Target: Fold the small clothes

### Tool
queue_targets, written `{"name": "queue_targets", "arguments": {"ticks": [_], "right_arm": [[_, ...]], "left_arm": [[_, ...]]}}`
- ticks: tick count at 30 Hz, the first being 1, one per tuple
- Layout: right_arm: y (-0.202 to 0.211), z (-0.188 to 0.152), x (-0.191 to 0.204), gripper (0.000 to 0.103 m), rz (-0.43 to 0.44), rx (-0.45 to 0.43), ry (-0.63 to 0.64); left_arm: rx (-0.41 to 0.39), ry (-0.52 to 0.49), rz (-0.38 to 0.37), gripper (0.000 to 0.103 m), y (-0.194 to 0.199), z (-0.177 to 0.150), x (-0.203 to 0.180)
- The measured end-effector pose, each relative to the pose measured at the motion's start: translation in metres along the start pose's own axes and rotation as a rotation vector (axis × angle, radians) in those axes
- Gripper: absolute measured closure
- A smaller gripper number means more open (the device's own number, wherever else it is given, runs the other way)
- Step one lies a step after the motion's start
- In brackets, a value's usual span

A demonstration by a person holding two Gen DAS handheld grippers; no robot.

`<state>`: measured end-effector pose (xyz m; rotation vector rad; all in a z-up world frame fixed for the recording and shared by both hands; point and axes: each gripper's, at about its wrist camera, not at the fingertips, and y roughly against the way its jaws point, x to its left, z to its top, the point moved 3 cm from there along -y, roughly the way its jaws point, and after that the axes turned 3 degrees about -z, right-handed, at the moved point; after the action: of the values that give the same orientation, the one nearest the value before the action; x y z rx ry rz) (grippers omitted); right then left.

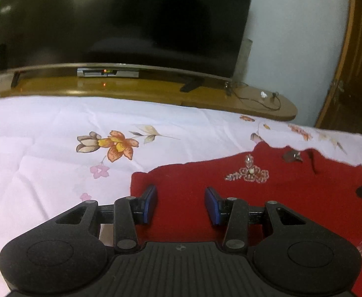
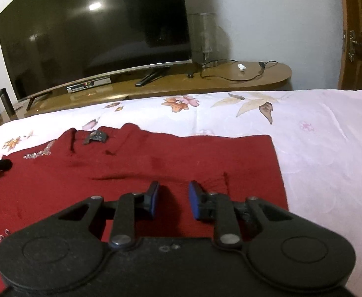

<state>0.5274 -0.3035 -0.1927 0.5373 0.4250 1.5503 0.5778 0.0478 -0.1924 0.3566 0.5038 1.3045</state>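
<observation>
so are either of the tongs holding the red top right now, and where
Nothing is held. The left tongs and right tongs both stand open over the red top, with no cloth pinched between them.

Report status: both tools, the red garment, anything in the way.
Left tool open, nothing gripped. Right tool open, nothing gripped. Red garment flat on floral bedsheet, beaded trim facing up. No obstruction on it.

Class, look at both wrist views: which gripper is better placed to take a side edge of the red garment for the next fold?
Probably left. The left gripper hangs open close to the red garment's edge; the right gripper sits further inside its edge.
</observation>
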Motion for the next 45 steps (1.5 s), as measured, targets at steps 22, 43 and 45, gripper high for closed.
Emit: {"name": "queue_targets", "arguments": {"ticks": [22,43,45], "right_arm": [[-0.018,0.009,0.073,0.072,0.067,0.024,0.159],[-0.036,0.016,0.094,0.063,0.037,0.013,0.166],[-0.037,0.016,0.091,0.058,0.021,0.008,0.159]], "left_arm": [[0.031,-0.179,-0.062,0.050,-0.010,-0.003,-0.085],[0.049,-0.088,0.029,0.042,-0.041,0.011,-0.095],[0.044,-0.082,0.021,0.042,-0.039,0.009,-0.092]]}}
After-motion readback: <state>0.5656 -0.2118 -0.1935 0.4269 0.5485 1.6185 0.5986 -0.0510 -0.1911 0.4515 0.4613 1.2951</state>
